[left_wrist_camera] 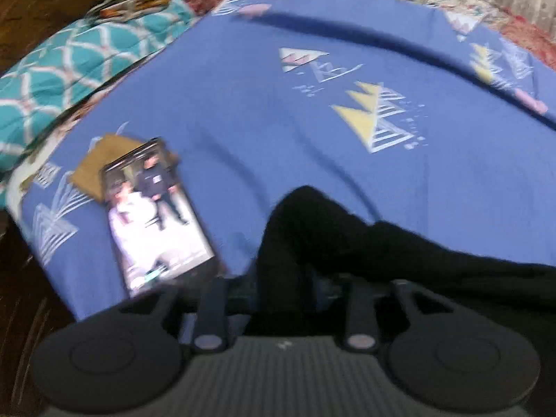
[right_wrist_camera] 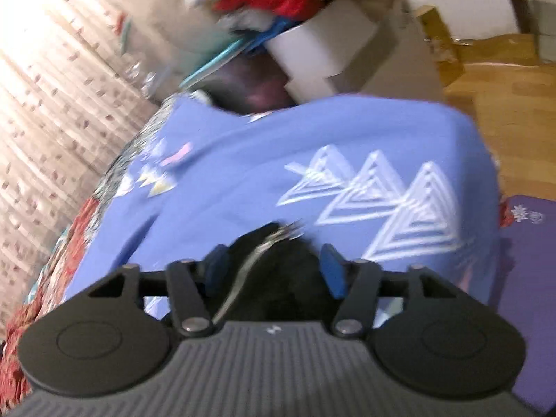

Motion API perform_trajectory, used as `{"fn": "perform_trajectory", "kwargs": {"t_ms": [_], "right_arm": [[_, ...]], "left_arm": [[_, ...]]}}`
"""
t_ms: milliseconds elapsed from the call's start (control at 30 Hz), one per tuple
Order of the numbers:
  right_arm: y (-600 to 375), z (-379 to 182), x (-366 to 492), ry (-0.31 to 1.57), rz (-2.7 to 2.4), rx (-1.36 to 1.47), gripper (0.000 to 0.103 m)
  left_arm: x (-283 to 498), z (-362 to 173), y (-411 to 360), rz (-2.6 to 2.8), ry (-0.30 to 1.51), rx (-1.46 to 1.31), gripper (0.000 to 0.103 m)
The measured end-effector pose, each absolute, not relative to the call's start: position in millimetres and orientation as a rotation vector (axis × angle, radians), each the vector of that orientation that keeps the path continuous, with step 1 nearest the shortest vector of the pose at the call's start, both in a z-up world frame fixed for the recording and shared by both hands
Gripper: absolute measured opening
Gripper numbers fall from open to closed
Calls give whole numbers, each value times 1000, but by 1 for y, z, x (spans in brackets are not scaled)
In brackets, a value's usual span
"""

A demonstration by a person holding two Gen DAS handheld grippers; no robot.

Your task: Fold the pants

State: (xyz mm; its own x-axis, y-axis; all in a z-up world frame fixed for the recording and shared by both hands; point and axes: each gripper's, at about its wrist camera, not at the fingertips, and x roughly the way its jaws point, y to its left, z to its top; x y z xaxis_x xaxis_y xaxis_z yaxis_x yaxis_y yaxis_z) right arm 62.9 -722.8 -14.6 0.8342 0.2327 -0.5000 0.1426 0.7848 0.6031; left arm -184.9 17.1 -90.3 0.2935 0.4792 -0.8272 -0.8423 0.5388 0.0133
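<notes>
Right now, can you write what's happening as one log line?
task: fold pants | left gripper: black pants between fingers | right gripper: pants between blue pads | surface: blue sheet | nearby: phone
</notes>
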Motion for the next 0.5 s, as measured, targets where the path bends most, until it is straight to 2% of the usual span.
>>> {"fn": "perform_trajectory", "kwargs": {"t_ms": [33,100,200,267,300,333,500], "right_arm": [[-722,-19,69,602,72,667,66],[-713,-28,80,630,123,652,72],[-709,-42,102,669,170,627,74],[-696,-39,108,673,187,546,63],[-692,-33,112,677,188,482,41],[-691,-28,112,675,167,425,29],[-707,13,94,438,254,407,27]], "left_arm": [[-189,-87,15,942,889,-486,56],[-204,-78,14,964,854,-532,63],[-216,-63,12,1030,827,-574,63],[-209,-51,2,1042,814,-538,62],[-202,-44,-8,1028,806,-515,62],[-194,-37,-18,1005,796,-493,62],[-141,-16,-80,878,777,-373,63]]}}
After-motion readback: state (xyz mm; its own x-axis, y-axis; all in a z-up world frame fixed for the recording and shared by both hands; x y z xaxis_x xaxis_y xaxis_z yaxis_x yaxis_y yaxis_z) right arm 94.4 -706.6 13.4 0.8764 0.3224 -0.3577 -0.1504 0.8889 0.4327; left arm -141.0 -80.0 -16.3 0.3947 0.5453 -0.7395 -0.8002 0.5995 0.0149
